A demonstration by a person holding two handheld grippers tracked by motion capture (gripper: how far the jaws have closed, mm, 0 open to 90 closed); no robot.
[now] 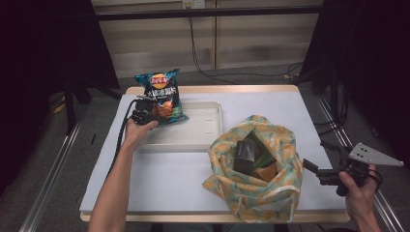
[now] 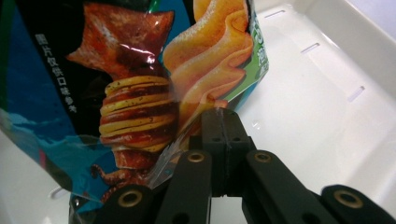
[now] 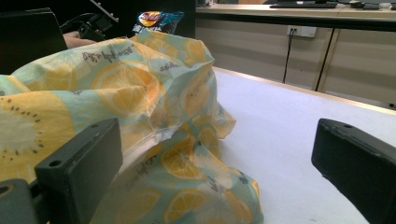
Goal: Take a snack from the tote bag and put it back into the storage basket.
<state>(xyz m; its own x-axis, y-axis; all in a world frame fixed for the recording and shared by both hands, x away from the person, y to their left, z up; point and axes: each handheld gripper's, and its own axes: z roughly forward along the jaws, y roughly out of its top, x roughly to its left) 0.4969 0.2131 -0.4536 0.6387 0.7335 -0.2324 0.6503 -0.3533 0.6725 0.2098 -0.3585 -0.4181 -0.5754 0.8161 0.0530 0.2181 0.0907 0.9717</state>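
Now, over the bench [image 1: 193, 174] the lemon-print bag [image 1: 256, 169] slumps open at the near right, and the white tray [image 1: 203, 130] sits behind it with the chip bag [image 1: 162, 94] held upright over its left end. Left tool [image 2: 219, 121] is clamped on just the crinkly bottom seam, so that slick film could slide free or swing and tip outside the tray, while the right tool [image 3: 210, 168] waits beside the lemon-print bag, jaws spread wide and empty.

Left claw [image 1: 145, 112] clamped shut at arm's reach; right claw [image 1: 313, 170] wide open, low.
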